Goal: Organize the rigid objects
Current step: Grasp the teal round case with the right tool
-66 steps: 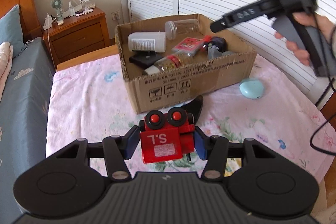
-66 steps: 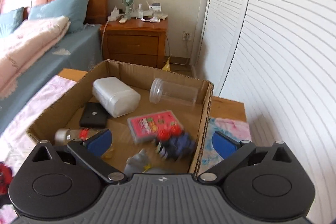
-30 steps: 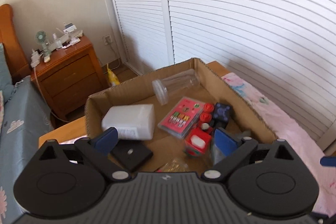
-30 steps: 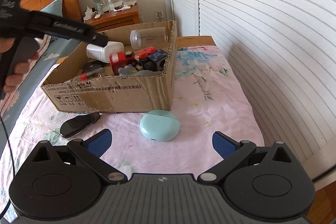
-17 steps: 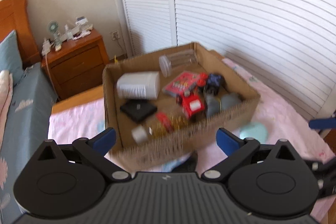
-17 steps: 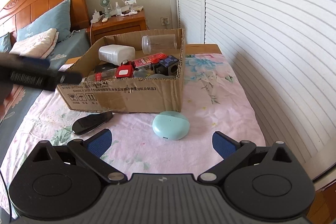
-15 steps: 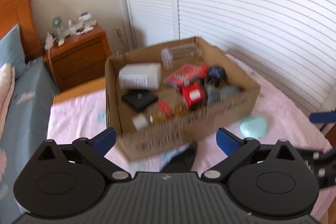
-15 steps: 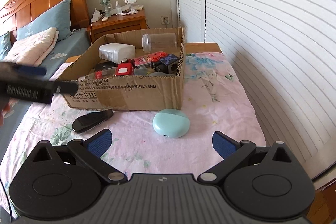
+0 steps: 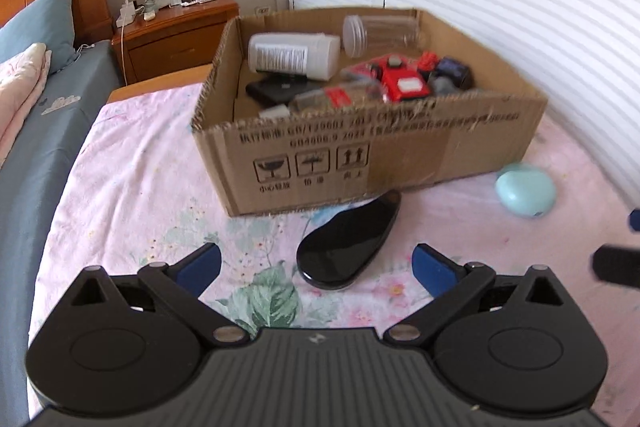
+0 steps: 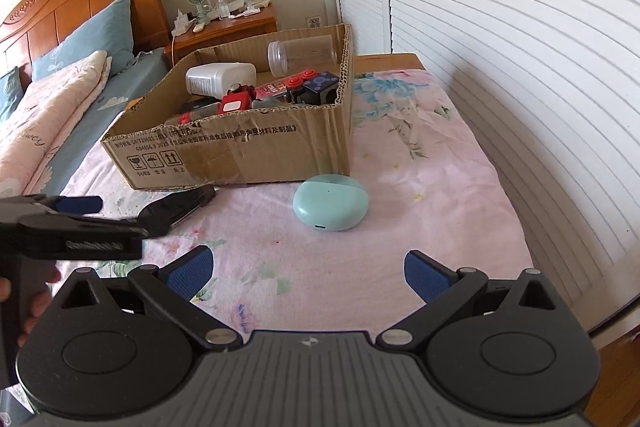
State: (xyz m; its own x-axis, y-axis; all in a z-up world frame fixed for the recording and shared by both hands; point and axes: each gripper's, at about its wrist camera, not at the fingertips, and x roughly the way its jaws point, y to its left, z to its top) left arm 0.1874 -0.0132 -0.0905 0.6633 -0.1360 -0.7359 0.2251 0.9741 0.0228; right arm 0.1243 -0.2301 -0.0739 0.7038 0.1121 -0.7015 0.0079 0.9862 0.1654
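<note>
The left gripper [image 9: 316, 265] is hanging with its blue-padded fingers [image 9: 430, 267] spread wide, nothing between them, over a pink floral bedsheet [image 9: 132, 187]. A glossy black oval object [image 9: 348, 241] is lying just ahead of them, its far tip reaching the front wall of a cardboard box [image 9: 400, 155]. Inside the box are sitting a white bottle [image 9: 294, 55], a clear jar [image 9: 380, 30] on its side, a red toy [image 9: 404, 83] and a flat black item [image 9: 280, 89]. A mint-green case [image 9: 526, 195] is resting near the box's right corner. A wooden nightstand [image 9: 176, 35] is standing behind.
</note>
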